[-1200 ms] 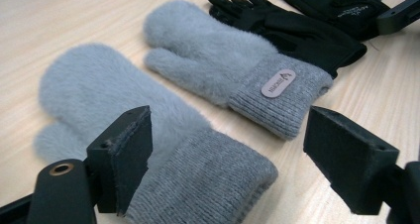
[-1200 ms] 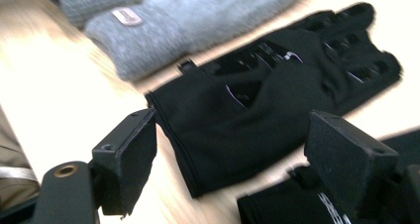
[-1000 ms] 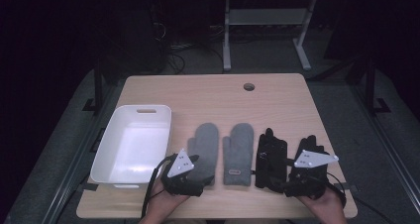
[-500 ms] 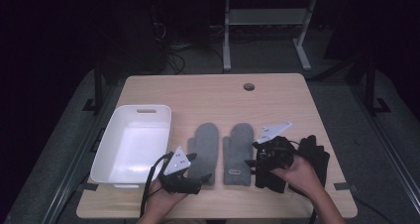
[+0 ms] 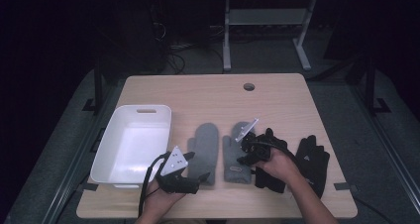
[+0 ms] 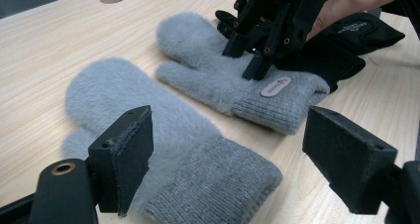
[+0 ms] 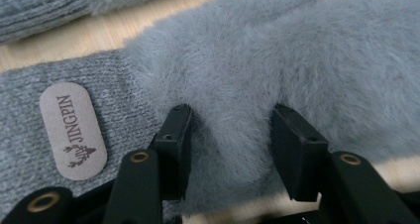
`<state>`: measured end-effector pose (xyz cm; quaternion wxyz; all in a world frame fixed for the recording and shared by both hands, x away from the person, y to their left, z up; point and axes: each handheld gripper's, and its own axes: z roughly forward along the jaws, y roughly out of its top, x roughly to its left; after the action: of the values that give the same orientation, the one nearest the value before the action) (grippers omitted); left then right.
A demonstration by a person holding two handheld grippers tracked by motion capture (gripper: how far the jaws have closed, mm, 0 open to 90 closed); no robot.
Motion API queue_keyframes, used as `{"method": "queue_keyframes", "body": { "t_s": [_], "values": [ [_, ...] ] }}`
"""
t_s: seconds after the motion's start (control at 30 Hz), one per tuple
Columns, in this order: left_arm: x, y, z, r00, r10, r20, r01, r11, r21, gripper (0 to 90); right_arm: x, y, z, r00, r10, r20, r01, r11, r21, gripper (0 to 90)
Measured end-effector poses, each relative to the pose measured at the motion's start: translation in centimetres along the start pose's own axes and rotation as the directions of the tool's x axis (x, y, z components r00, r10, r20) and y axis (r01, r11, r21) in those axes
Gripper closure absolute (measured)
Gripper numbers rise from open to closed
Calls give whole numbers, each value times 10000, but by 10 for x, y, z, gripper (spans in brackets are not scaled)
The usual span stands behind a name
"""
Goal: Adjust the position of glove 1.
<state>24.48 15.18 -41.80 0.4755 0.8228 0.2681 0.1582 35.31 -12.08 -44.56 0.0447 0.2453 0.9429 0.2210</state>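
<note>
As I look down from the high view, the white tray (image 5: 111, 149) sits at the far left of the surface (image 5: 208, 92), its long axis running away from me. Just to its right, near the front edge, I hold my left tool (image 5: 198, 167) with its jaws spread wide and nothing between them; in the left gripper view they frame the ribbed cuff of the left grey mitten (image 6: 148, 135) without touching it.

That left grey mitten (image 5: 204, 152) lies flat, long axis front to back, cuff toward me and rounded tip pointing to the far edge. Just beside it, apart by a thin strip of wood, lies the right grey mitten (image 5: 234, 157), parallel and pointing the same way, its cuff and small oval label nearest me.

My right tool (image 5: 245, 152) is down on this right grey mitten (image 7: 277, 50). In the right gripper view its jaws stand partly apart and press into the fluffy pile just past the ribbed cuff, with a ridge of fur bunched between them; they have not closed on it.

Right of that, a black glove (image 5: 270, 177) lies under my right hand (image 5: 280, 164), and a second black glove (image 5: 312, 159) lies farther right, fingers pointing away from me.
</note>
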Motion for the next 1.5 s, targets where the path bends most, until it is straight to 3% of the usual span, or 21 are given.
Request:
{"method": "queue_keyframes", "body": {
  "t_s": [0.13,0.27,0.37,0.5,0.77,0.93,1.17,1.3,1.5],
  "values": [
    [0,1,-2,10000,19,-84,-19,10000,-53,193,5,2,0,9998,89,200,-93,9998,194,580],
    [-2,4,-8,10000,21,-74,-23,9998,-186,196,8,3,0,9995,45,305,-51,9999,164,749],
    [0,7,-12,9999,-51,-128,47,9995,-298,197,7,0,-4,9994,148,319,-147,9999,-40,816],
    [3,9,-14,9993,91,-358,-100,9997,-234,199,7,0,-8,9996,194,198,-188,9994,-286,832],
    [10,9,-24,9985,-382,-388,361,9979,-533,203,10,-3,-32,9994,322,123,-308,9944,-1007,846],
    [10,9,-28,9980,-446,-444,415,9968,-686,203,15,0,-53,9993,336,163,-308,9883,-1491,848],
    [14,10,-31,9971,-562,-504,521,9956,-785,202,26,29,-68,9998,-29,-210,-14,9794,-2019,848],
    [14,11,-34,9962,-739,-466,695,9936,-893,203,33,54,-63,9986,-373,-370,284,9760,-2160,847],
    [13,14,-38,9963,-648,-565,592,9936,-960,203,40,84,-51,9959,-635,-643,479,9743,-2203,848]
  ]
}}
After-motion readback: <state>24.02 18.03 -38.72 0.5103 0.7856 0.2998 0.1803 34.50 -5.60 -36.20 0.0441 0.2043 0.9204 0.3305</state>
